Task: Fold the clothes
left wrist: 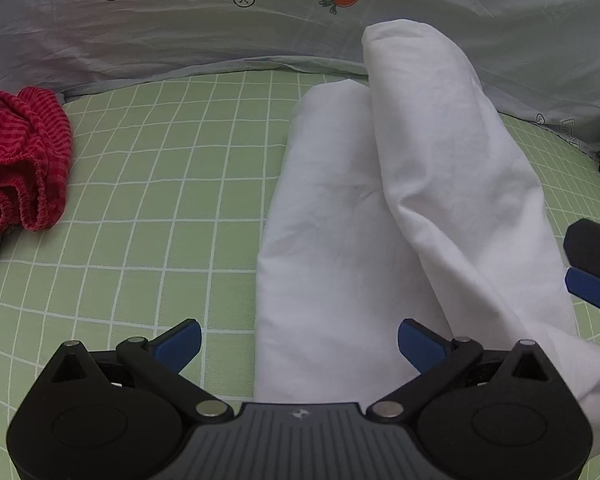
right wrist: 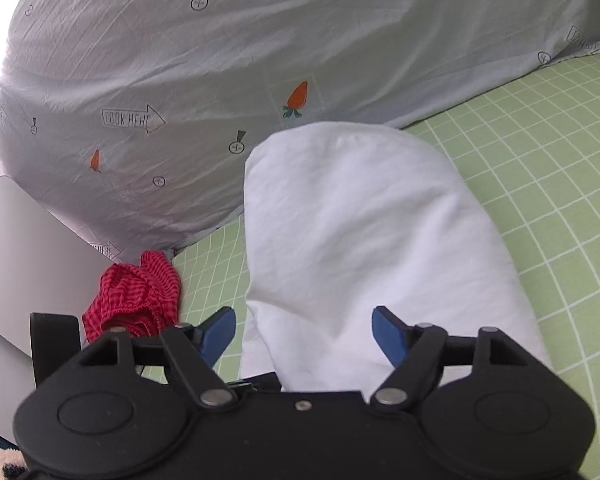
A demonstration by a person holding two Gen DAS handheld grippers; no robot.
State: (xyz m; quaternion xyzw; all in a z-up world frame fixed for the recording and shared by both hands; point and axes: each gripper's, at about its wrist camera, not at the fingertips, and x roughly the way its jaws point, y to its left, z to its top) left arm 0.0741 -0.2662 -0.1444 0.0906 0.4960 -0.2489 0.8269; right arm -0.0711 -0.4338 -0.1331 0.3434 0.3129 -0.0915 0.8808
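A white garment (left wrist: 380, 208) lies on the green checked bed sheet (left wrist: 160, 200), folded lengthwise, with its right part raised into a long fold (left wrist: 460, 168). My left gripper (left wrist: 300, 344) is open, its blue pads on either side of the garment's near end. My right gripper (right wrist: 304, 332) is open too, with the white garment (right wrist: 360, 240) between its pads. The right gripper's fingers (left wrist: 592, 264) show at the right edge of the left wrist view, beside the raised fold.
A crumpled red striped garment (left wrist: 20, 160) lies at the left; it also shows in the right wrist view (right wrist: 136, 300). A pale duvet with carrot prints (right wrist: 180, 80) is heaped behind. A grey laptop (right wrist: 16, 260) lies at the left.
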